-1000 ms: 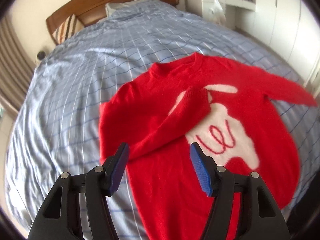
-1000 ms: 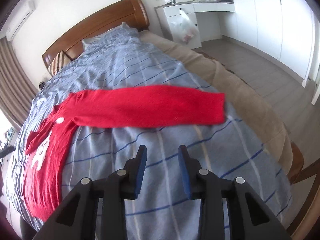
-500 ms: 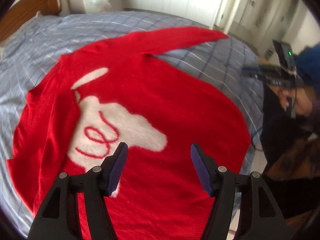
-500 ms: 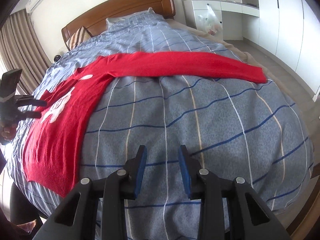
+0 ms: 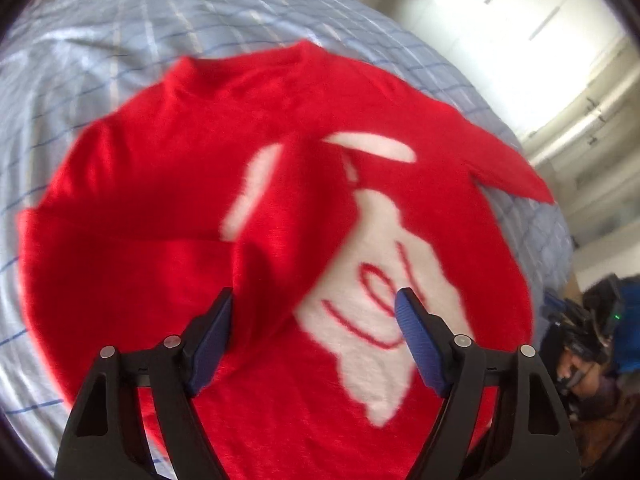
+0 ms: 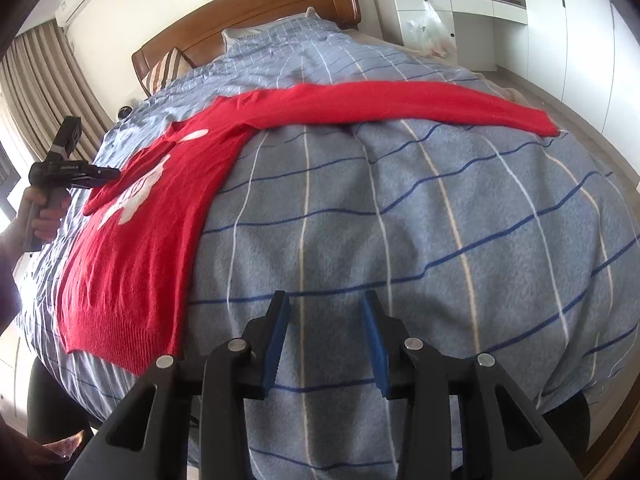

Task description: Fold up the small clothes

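The red sweater (image 5: 168,208) lies flat on the blue checked bedspread (image 6: 400,220), front up, its white figure (image 5: 384,280) showing. One sleeve is folded in across the chest and covers part of that figure; the other sleeve (image 6: 420,104) stretches straight out across the bed, towards the white cupboards.

The left gripper (image 5: 316,332) hangs above the folded sleeve, jaws wide apart and gripping nothing, the cloth below them untouched. Those jaws have just been opening, and they stand wider than a second ago. Half a second back this camera looked across the hem towards the doors; now it looks down on the chest again, and the picture is blurred.

The right gripper (image 6: 324,340) sits over bare bedspread, well apart from the sweater, its jaws partly open with nothing between them; they too have just opened a little. A hand (image 6: 38,216) holds the left gripper at the bed's edge.
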`<state>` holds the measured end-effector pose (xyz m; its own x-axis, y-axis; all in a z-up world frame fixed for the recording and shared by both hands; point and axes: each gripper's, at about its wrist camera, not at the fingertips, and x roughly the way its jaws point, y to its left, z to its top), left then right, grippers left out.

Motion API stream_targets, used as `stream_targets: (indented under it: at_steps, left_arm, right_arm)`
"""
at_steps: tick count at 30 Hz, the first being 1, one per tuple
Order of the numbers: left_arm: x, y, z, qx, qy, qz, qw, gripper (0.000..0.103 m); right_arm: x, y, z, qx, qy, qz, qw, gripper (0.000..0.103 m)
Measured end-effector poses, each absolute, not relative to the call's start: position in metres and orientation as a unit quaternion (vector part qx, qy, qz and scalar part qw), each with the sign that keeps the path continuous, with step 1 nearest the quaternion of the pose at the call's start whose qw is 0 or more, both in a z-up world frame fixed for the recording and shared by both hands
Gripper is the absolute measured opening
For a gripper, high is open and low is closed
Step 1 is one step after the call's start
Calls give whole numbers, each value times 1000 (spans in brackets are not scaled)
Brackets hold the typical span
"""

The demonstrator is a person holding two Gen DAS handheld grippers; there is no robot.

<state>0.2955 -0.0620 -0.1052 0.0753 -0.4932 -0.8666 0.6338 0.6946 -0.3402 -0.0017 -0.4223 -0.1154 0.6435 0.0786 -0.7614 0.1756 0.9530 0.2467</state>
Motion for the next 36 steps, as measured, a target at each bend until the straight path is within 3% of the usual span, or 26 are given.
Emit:
stream_targets:
  at_steps: [8, 21, 23, 25, 26, 27, 29, 30, 31, 36]
  left_arm:
    - [172, -108, -82, 225, 495, -524, 656, 80]
    - [182, -130, -97, 248, 470, -419, 737, 79]
    - [178, -139, -100, 243, 456, -419, 747, 69]
    - [163, -147, -103, 273, 440, -424, 743, 22]
    - [152, -149, -103, 295, 429, -430, 738, 21]
    - [140, -149, -102, 317, 414, -437, 733, 25]
    - [117, -141, -100, 347, 395, -450, 722, 57]
    - [108, -134, -100, 352, 390, -454, 719, 80]
    - [101, -126, -98, 353, 384, -459, 719, 85]
    - [105, -89, -89, 301, 407, -425, 750, 84]
  right_arm:
    - [-5, -411, -117, 135, 418, -23, 898, 38]
    - [-10, -409, -119, 146, 416, -23, 897, 39]
    - [-13, -408, -118, 149, 414, -23, 898, 39]
    - [-15, -407, -115, 147, 410, -23, 900, 39]
    - [-17, -406, -111, 143, 406, -19, 903, 39]
    - [-17, -404, -107, 138, 401, -11, 906, 39]
    - [-14, -399, -97, 130, 391, 17, 911, 40]
    - [-11, -395, -93, 124, 388, 30, 913, 42]
    - [-5, -392, -88, 118, 385, 43, 914, 44]
    - [24, -374, -74, 134, 378, 119, 908, 44]
